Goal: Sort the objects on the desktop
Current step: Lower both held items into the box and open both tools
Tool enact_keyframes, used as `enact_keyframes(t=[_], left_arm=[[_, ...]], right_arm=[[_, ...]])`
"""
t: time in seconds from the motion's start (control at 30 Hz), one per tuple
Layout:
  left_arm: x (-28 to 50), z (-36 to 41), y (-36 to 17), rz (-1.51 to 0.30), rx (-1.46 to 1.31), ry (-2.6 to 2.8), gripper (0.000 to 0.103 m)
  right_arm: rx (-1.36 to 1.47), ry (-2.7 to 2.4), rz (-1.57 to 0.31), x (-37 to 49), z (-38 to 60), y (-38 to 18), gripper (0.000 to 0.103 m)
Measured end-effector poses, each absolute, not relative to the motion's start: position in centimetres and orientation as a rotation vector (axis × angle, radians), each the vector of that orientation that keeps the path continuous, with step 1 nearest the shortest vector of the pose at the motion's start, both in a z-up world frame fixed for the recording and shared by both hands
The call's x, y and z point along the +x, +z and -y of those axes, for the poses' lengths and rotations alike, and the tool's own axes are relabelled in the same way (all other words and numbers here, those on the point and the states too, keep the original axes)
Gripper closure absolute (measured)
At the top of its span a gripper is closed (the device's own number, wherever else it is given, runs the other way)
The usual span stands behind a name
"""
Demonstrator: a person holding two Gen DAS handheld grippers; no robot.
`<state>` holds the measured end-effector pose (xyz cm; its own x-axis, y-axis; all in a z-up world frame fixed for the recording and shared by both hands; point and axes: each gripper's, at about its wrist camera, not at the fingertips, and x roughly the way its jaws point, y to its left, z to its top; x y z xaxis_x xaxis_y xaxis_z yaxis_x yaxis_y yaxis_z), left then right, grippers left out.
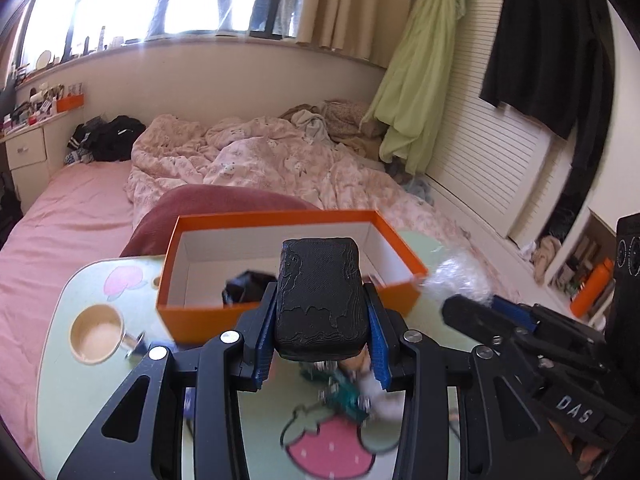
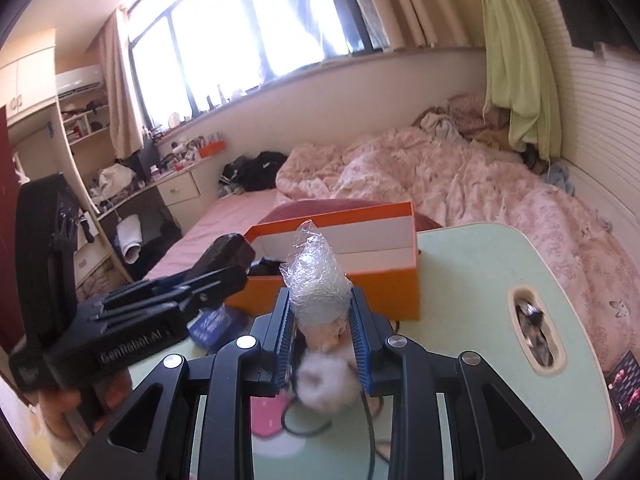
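In the left wrist view my left gripper (image 1: 320, 312) is shut on a black ridged block (image 1: 320, 280), which hangs just in front of an open orange box (image 1: 200, 316). The box has white inner walls, and something dark (image 1: 244, 288) lies inside it. In the right wrist view my right gripper (image 2: 320, 300) is shut on a crumpled wad of clear plastic wrap (image 2: 316, 268), also held near the orange box (image 2: 360, 284). Each gripper shows in the other's view: the right gripper (image 1: 464, 304) with its plastic wad (image 1: 460, 276), and the left gripper (image 2: 228, 264) with the block.
The pale green table (image 1: 80, 400) has strawberry pictures and stands on a pink bed. On it are a cup of milky coffee (image 1: 96, 332), a blurred green item (image 1: 344, 392), a white fluffy thing (image 2: 328, 380), a blue packet (image 2: 216, 324) and a dark cable (image 2: 296, 428). The table has a slot (image 2: 534, 328) at its right.
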<state>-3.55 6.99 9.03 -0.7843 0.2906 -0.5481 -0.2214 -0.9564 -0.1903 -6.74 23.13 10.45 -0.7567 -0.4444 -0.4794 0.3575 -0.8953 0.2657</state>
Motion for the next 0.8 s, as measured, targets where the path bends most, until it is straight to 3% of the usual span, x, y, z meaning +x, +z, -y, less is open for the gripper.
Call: enact_keyframes(t=[0.23, 0.33, 0.43, 0.5, 0.57, 0.8], left_arm=[[-8.3, -5.6, 6.0, 0.329, -0.956, 2.699, 0.063], [-8.5, -4.9, 5.1, 0.381, -0.958, 2.721, 0.062], [-7.4, -4.3, 5.3, 0.453, -0.898, 2.718, 0.048], [-6.6, -3.6, 5.6, 0.516, -0.822, 2.718, 0.024], [-5.7, -3.5, 5.9, 0.527, -0.742, 2.736, 0.02], [-1.5, -3.7, 7.7, 0.439, -0.5, 2.747, 0.02]], right_arm=[[0.881, -2.602, 0.11, -15.3, -20.6, 9.2, 0.075], [0.971, -2.531, 0.196, -17.2, -20.4, 7.5, 0.064], [0.948, -2.585, 0.254, -16.7, -21.4, 7.9, 0.044], [0.877, -2.619, 0.341, -15.8, -22.9, 8.3, 0.024], [0.798, -2.61, 0.438, -15.0, -24.4, 8.8, 0.017], [0.52, -2.701, 0.437, -9.9, -25.9, 10.9, 0.017]])
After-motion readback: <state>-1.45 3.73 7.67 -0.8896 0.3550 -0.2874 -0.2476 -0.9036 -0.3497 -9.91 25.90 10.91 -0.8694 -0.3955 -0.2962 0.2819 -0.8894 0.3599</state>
